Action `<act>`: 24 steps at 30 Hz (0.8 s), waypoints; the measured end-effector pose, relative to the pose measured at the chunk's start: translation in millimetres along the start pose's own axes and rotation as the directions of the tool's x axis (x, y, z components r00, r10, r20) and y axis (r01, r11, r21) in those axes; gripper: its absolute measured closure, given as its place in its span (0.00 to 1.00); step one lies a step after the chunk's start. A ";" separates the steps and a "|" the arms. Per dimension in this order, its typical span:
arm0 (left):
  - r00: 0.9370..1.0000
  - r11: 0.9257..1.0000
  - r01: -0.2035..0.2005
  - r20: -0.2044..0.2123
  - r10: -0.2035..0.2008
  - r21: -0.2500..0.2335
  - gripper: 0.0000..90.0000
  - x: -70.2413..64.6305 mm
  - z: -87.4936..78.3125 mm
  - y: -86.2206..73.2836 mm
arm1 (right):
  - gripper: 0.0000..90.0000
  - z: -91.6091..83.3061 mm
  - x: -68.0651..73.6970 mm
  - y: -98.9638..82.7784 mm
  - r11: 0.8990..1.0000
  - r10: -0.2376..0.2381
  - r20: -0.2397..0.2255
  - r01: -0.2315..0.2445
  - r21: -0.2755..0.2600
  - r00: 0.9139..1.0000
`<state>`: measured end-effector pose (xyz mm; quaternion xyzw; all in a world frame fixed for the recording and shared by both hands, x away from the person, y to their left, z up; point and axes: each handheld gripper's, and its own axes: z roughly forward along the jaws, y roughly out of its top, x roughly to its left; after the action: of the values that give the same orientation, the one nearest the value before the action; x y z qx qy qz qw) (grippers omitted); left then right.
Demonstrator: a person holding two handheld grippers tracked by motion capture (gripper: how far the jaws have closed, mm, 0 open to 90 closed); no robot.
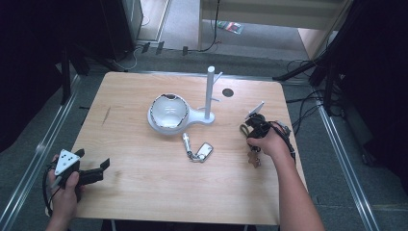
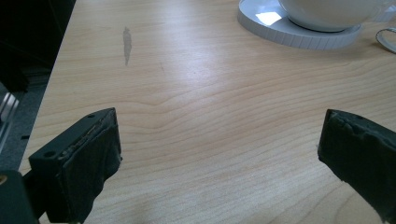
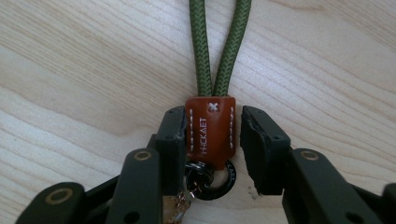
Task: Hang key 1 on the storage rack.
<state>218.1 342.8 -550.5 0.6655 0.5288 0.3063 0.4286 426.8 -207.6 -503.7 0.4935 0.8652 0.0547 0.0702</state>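
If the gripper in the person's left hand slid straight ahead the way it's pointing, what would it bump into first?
Probably the white round base under the bowl. The left gripper, jaws wide open, faces bare wooden table until then, though depth is hard to judge.

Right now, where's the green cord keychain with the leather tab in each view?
High view: the green cord keychain lies near the table's right edge, at the right hand-held gripper.
Left gripper view: not in it; it looks across the table to the white stand base.
Right gripper view: centre, leather tab between the jaws, left pad touching, small gap on the right, cord running up.
Shared landmark: the wooden tabletop.
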 end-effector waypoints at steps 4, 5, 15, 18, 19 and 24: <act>1.000 1.000 0.000 0.000 0.000 0.001 0.00 -0.2 0.1 0.0 | 0.73 -0.2 1.0 1.1 1.000 -0.005 -0.007 0.005 0.008 1.000; 1.000 1.000 -0.001 -0.001 0.001 0.001 0.00 -0.3 0.1 0.0 | 0.73 -0.1 0.9 1.6 1.000 -0.010 -0.006 0.010 0.010 1.000; 1.000 1.000 -0.006 -0.001 0.006 0.001 0.00 -0.5 0.0 0.0 | 0.77 -0.6 1.2 -1.7 0.999 -0.037 -0.009 0.037 -0.018 0.999; 1.000 1.000 -0.006 -0.002 0.006 0.000 0.00 -0.7 -0.1 -0.1 | 0.77 -0.6 0.3 -5.3 0.998 -0.034 -0.014 0.034 -0.051 0.999; 1.000 1.000 -0.007 -0.001 0.007 0.000 0.00 -0.7 -0.2 -0.1 | 0.77 -0.7 -0.8 -9.8 0.996 -0.018 -0.009 0.018 -0.085 1.000; 1.000 1.000 -0.005 0.000 0.005 0.005 0.00 -0.4 0.1 0.1 | 0.77 -2.0 -3.0 -19.6 0.987 0.011 0.005 -0.010 -0.162 1.000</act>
<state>218.2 342.3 -550.4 0.6679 0.5279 0.3058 0.4263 411.4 -220.1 -504.7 0.4911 0.8550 0.1238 0.1122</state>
